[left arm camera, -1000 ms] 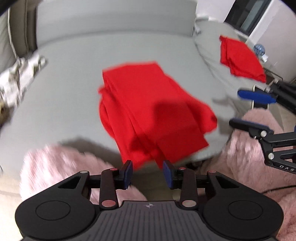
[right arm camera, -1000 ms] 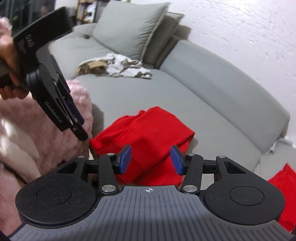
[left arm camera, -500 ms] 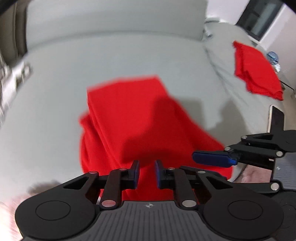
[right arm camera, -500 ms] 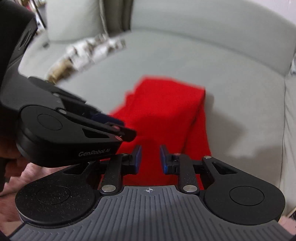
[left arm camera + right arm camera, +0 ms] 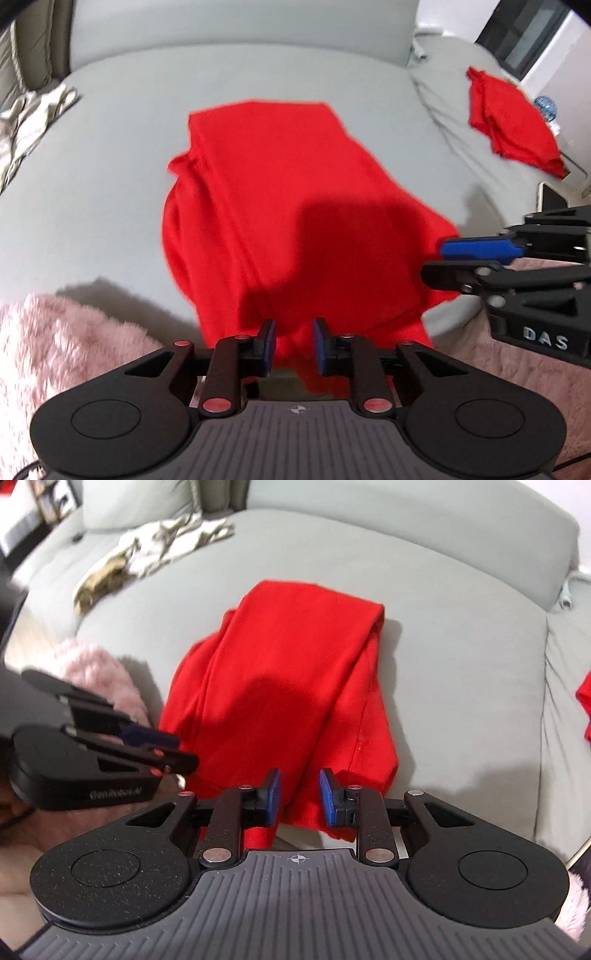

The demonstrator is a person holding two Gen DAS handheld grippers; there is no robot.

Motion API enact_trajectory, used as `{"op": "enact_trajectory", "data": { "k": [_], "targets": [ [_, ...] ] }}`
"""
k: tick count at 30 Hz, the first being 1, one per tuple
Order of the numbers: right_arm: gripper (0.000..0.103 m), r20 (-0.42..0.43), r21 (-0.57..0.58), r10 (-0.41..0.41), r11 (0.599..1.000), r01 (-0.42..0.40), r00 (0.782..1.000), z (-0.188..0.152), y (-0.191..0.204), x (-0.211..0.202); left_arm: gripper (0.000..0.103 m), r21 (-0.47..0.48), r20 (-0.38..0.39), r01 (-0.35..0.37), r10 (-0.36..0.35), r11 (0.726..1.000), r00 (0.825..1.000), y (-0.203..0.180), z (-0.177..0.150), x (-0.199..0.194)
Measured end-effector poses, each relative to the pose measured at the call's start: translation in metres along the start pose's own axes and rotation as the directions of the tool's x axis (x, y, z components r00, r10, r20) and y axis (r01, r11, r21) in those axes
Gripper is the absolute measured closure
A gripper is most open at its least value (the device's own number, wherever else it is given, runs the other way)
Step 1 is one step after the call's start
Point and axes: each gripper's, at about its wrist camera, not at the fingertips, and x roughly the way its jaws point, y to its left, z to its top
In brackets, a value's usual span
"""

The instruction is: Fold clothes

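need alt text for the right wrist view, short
A partly folded red garment lies on a grey sofa, its near edge between the open blue pads of the right tool. The left tool reaches in from the left; crumpled pale clothes lie behind.

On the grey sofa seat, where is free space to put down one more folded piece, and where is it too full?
Bare grey seat lies between the red garment and the seam toward the second red piece. A narrower bare strip lies between the garment and the crumpled light cloth. The front edge is crowded: both grippers, left and right, and pink fluffy fabric.
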Motion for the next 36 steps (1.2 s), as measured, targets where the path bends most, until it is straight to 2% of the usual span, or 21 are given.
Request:
{"op": "enact_trajectory", "data": {
  "k": [4, 6, 8, 9, 14, 16, 18, 20, 24, 28, 30, 31, 33, 36],
  "targets": [
    [0.076, 0.012, 0.019, 0.005, 1.000, -0.005, 1.000, 0.004, 0.001, 0.011, 0.084, -0.001, 0.017, 0.022, -0.022, 1.000, 1.000, 0.005, 0.001, 0.012],
    [0.077, -0.022, 0.022, 0.006, 1.000, -0.006, 1.000, 0.001, 0.001, 0.022, 0.083, -0.033, -0.061, 0.015, -0.018, 0.999, 0.998, 0.006, 0.001, 0.032],
    [0.084, -0.083, 0.002, -0.014, 1.000, 0.014, 0.996, -0.007, 0.001, 0.039, 0.080, -0.069, -0.092, 0.019, -0.026, 0.997, 0.995, 0.006, 0.005, 0.042],
    [0.084, -0.074, -0.023, -0.022, 1.000, 0.020, 0.997, -0.013, 0.002, 0.043, 0.079, -0.090, -0.106, 0.021, -0.031, 0.996, 0.994, 0.009, 0.006, 0.044],
    [0.080, -0.083, -0.018, -0.014, 1.000, 0.013, 0.996, -0.005, 0.001, 0.038, 0.078, -0.042, -0.118, 0.009, -0.014, 0.999, 0.993, 0.004, 0.011, 0.036],
    [0.076, -0.080, 0.024, 0.012, 1.000, -0.010, 0.997, 0.000, -0.005, 0.031, 0.075, -0.030, -0.111, 0.001, -0.004, 1.000, 0.994, 0.006, 0.015, 0.027],
    [0.070, -0.057, 0.054, 0.030, 0.998, -0.026, 0.998, 0.006, -0.011, 0.023, 0.070, -0.022, -0.064, -0.023, 0.022, 0.999, 0.998, 0.013, 0.021, 0.013],
    [0.056, -0.034, 0.083, 0.046, 0.996, -0.043, 0.998, 0.012, -0.017, 0.015, 0.067, -0.027, -0.027, -0.046, 0.045, 0.999, 0.999, 0.022, 0.029, 0.008],
    [0.055, 0.006, 0.082, 0.023, 0.996, -0.023, 1.000, 0.030, -0.023, 0.005, 0.064, -0.067, 0.014, -0.057, 0.058, 0.996, 0.998, 0.040, 0.040, -0.005],
    [0.055, 0.006, 0.068, 0.027, 0.997, -0.027, 1.000, 0.040, -0.021, 0.004, 0.062, -0.018, 0.014, -0.083, 0.084, 0.996, 0.996, 0.040, 0.048, -0.007],
    [0.054, 0.002, 0.024, 0.021, 0.999, -0.021, 1.000, 0.047, -0.017, 0.003, 0.053, 0.010, 0.027, -0.106, 0.106, 0.994, 0.994, 0.040, 0.057, -0.013],
    [0.050, 0.005, 0.014, 0.022, 1.000, -0.022, 1.000, 0.051, -0.016, 0.002, 0.049, 0.017, 0.034, -0.117, 0.116, 0.993, 0.993, 0.040, 0.060, -0.016],
    [0.046, 0.012, 0.017, 0.023, 1.000, -0.024, 1.000, 0.058, -0.018, 0.001, 0.026, 0.036, 0.049, -0.148, 0.146, 0.988, 0.988, 0.041, 0.068, -0.026],
    [0.040, 0.014, 0.009, 0.013, 1.000, -0.013, 1.000, 0.066, -0.016, 0.004, 0.023, 0.101, 0.065, -0.199, 0.193, 0.975, 0.979, 0.041, 0.076, -0.039]
  ]
}}
